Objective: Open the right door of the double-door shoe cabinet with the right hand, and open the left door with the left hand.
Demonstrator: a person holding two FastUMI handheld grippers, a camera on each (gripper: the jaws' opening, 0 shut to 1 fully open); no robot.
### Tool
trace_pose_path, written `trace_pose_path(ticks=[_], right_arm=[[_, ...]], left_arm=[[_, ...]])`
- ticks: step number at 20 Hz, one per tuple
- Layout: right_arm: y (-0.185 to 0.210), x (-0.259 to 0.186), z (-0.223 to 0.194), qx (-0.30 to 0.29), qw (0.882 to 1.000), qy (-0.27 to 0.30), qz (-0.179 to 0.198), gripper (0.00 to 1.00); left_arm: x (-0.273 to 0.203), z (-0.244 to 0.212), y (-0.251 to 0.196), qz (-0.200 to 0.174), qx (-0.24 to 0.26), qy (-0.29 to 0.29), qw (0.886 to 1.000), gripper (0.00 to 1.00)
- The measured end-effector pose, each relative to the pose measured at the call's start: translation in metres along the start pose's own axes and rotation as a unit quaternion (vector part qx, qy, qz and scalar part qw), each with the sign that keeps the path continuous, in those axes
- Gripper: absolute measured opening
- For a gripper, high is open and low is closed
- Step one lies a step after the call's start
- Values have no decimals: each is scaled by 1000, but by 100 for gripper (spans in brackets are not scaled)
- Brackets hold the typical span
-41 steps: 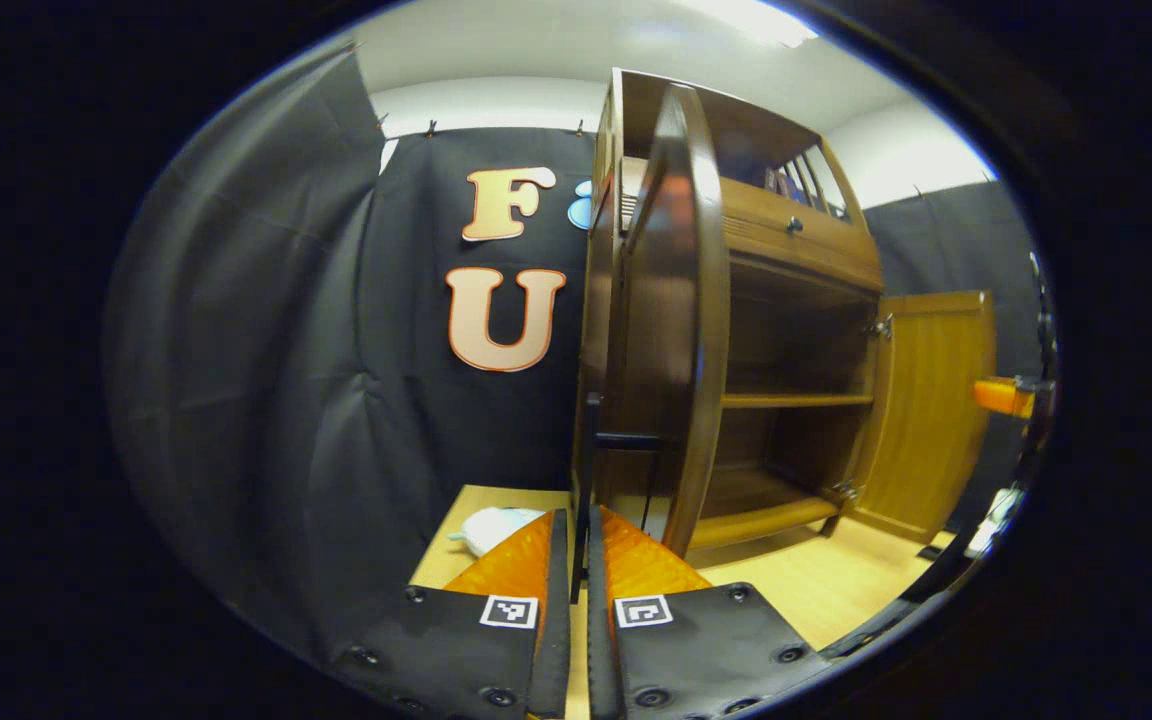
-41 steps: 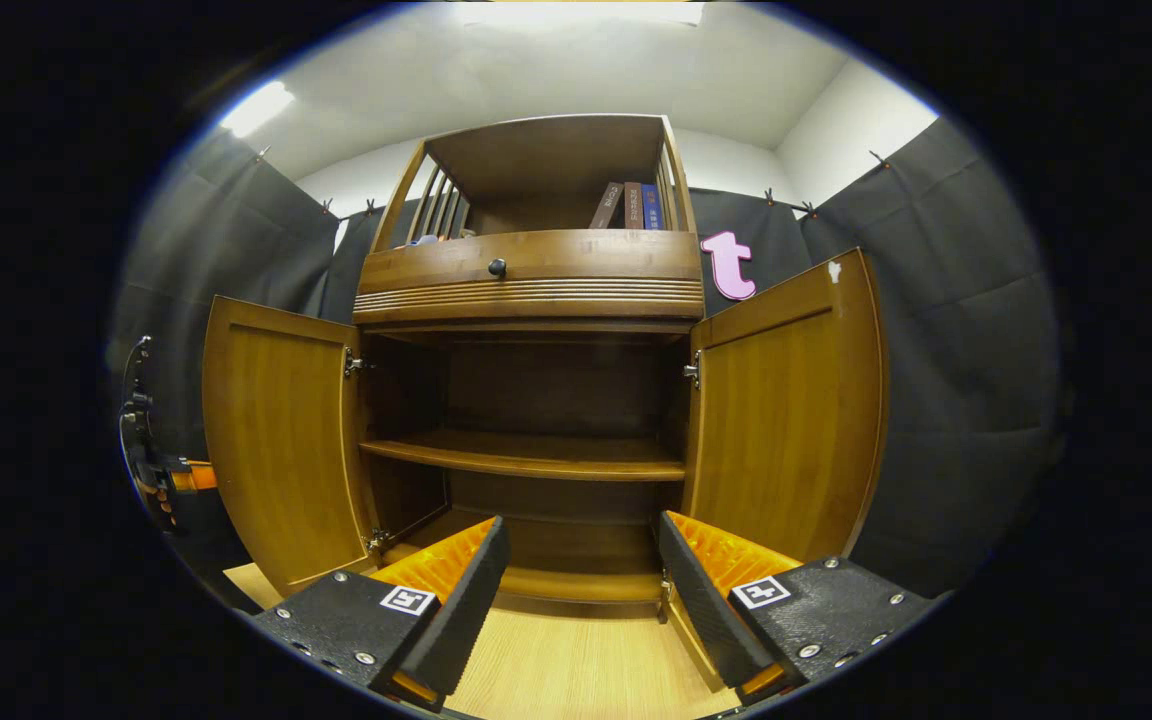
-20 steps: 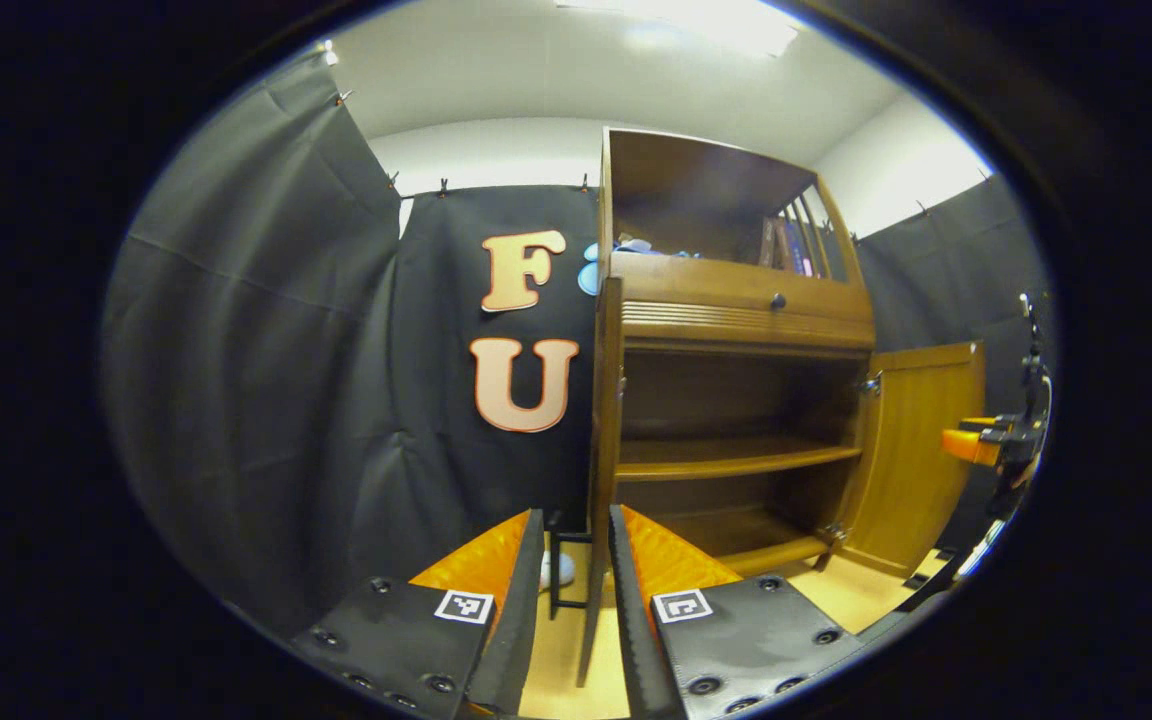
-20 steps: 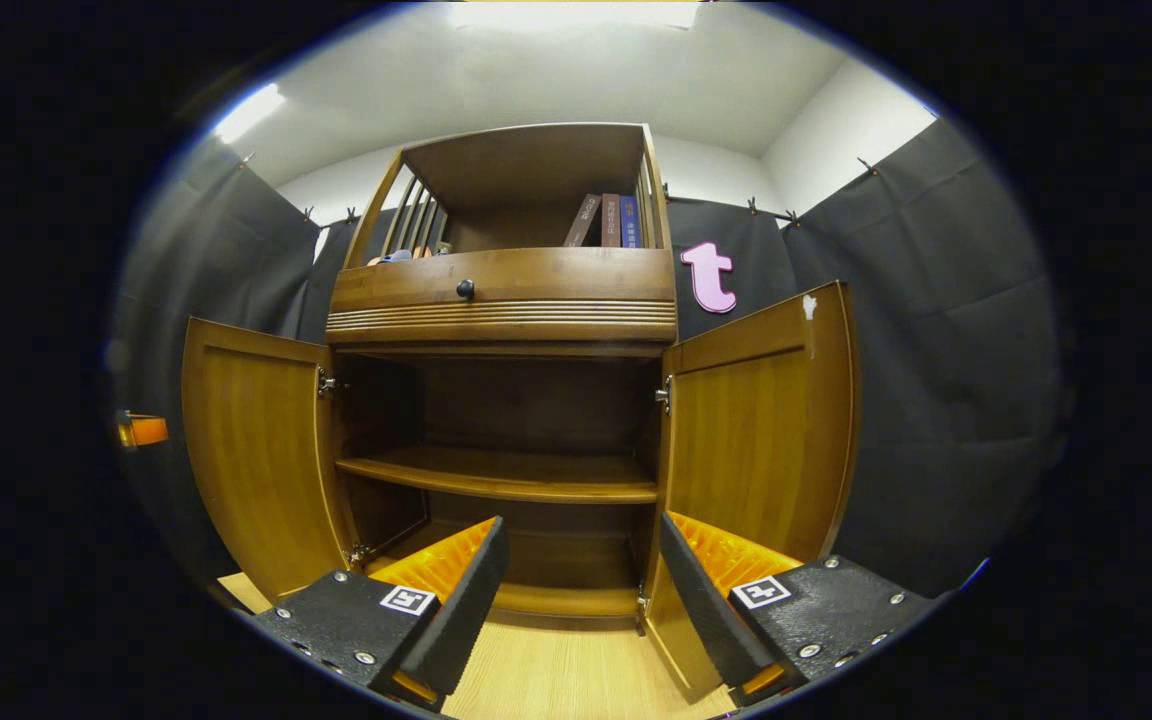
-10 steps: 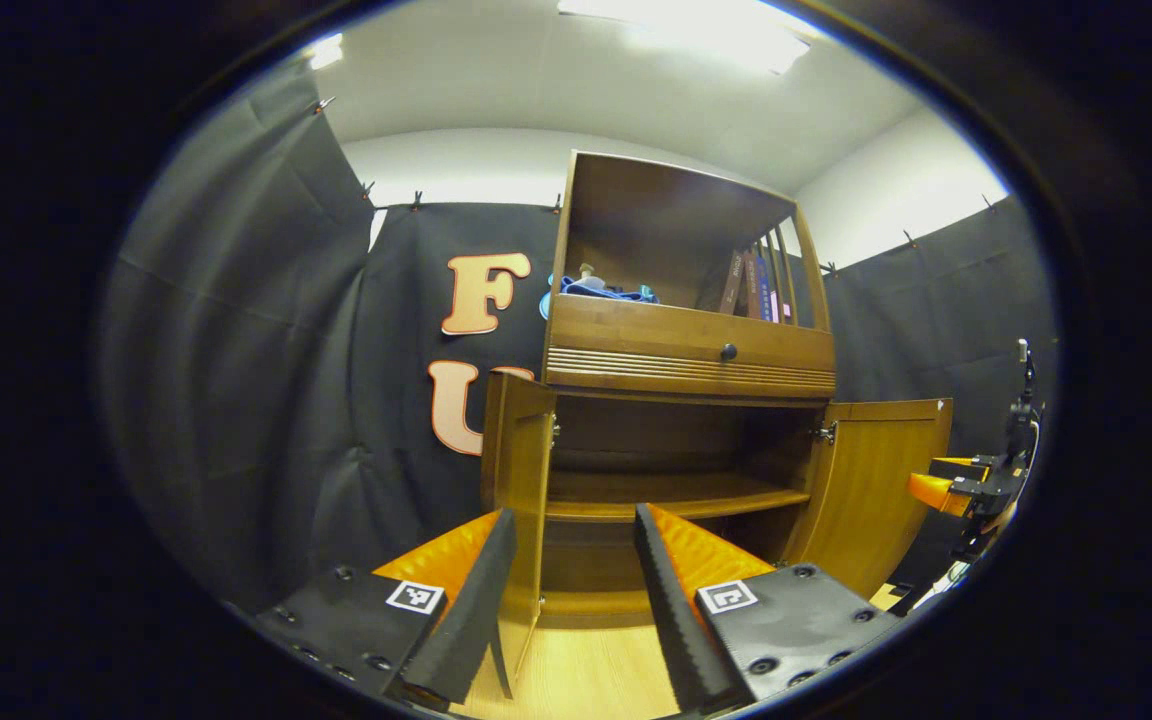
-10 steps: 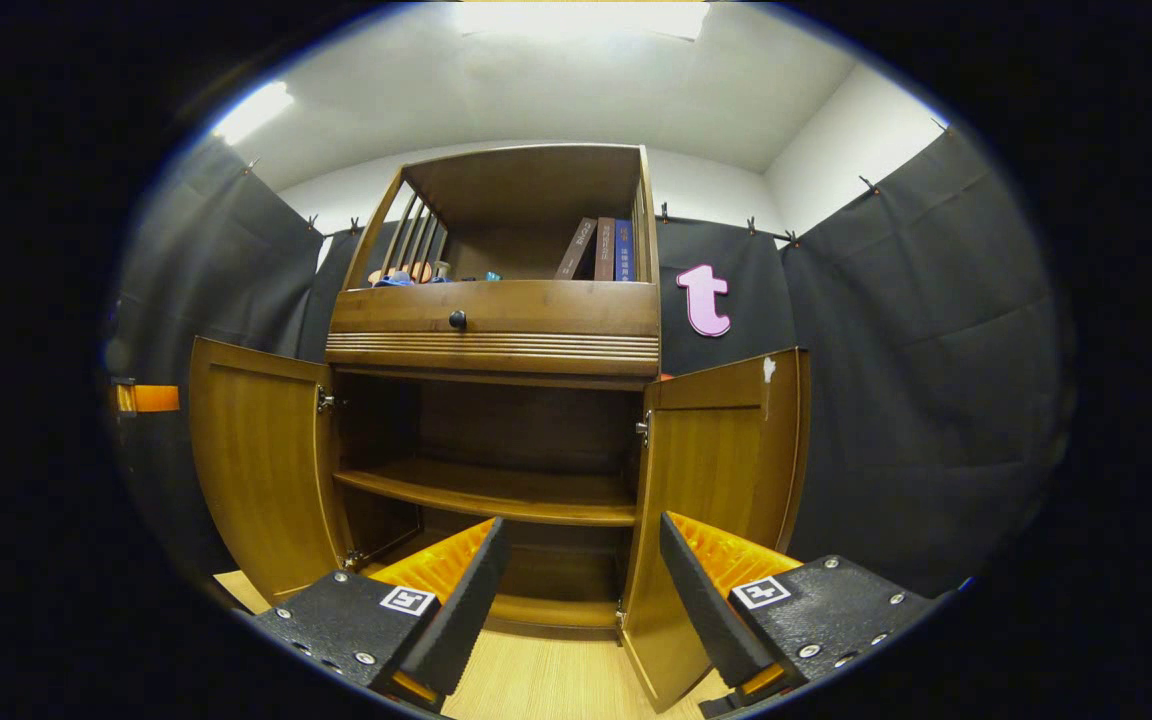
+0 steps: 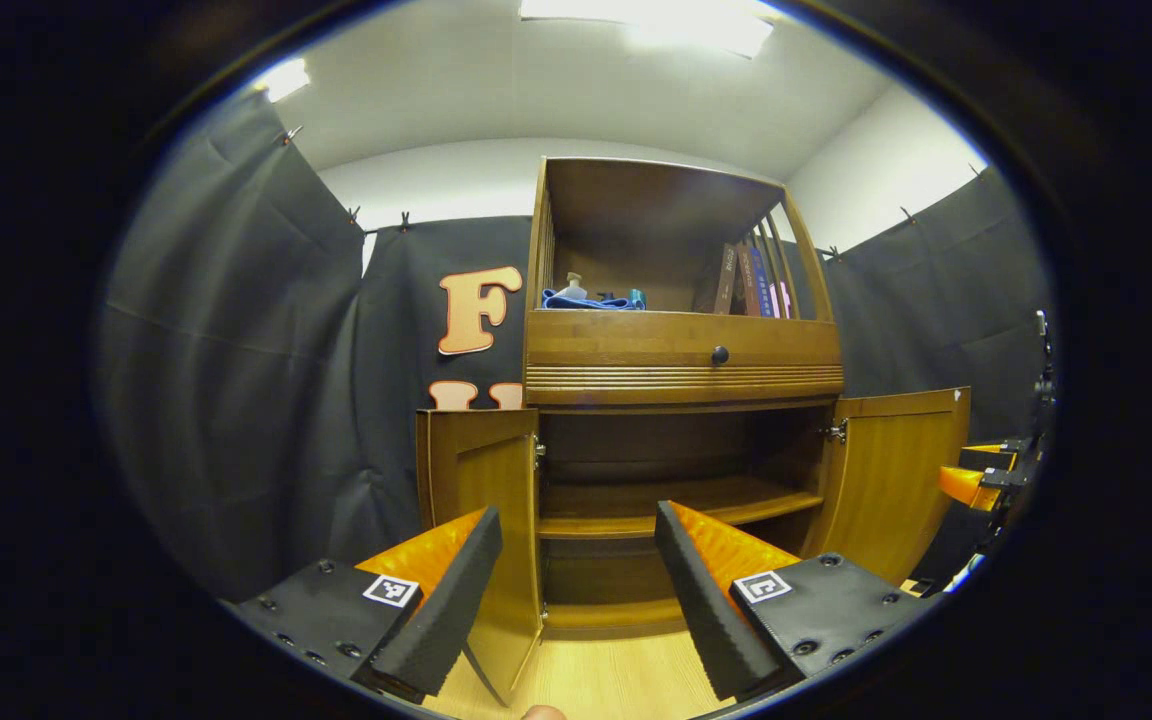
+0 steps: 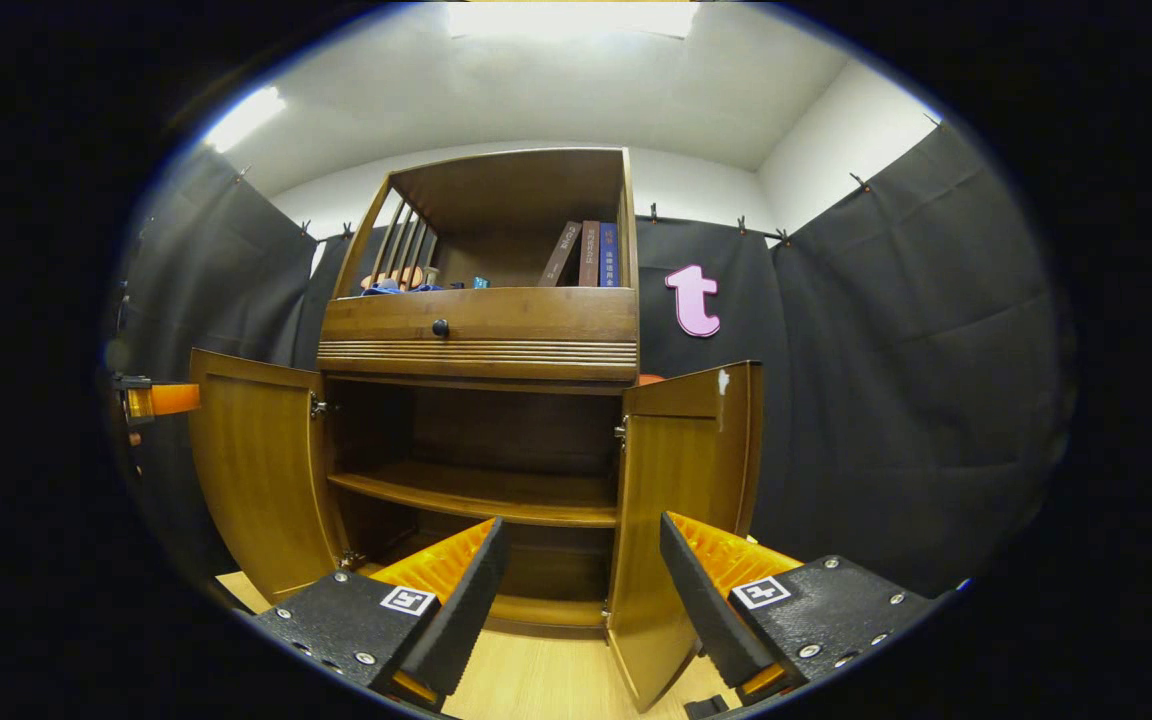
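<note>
1. Wooden shoe cabinet (image 7: 681, 370) stands ahead of both grippers, its left door (image 7: 481, 500) and right door (image 7: 901, 475) swung wide, so the task looks done.
2. Left gripper (image 7: 576, 590) has its fingers spread and holds nothing; the left door's lower edge lies just beyond its left finger.
3. Right gripper (image 8: 581, 600) is likewise spread and empty, the right door (image 8: 686, 520) standing behind its right finger; contact is unlikely, though hard to judge.
4. Books (image 8: 586, 255) sit on the top shelf, clear of any retreat.

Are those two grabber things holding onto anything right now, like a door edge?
Nothing is held. The left gripper and the right gripper are both open, with only air between the fingers. The left door and right door stand open, untouched.
</note>
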State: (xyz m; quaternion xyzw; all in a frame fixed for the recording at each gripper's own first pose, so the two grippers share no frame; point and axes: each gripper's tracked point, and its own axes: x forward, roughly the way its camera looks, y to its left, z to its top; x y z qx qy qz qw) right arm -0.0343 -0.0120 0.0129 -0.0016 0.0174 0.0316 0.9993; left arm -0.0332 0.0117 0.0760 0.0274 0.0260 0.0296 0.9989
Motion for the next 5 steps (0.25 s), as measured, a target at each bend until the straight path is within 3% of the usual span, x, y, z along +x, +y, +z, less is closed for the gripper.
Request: trace_pose_path(ticks=[3, 5], right_arm=[[-7, -2, 2, 3, 1000, -1, -5, 92], [-8, -4, 3, -2, 1000, -3, -7, 98]], left_arm=[[1, 3, -4, 4, 9, -5, 1000, 99], [1, 4, -6, 5, 7, -6, 1000, 98]])
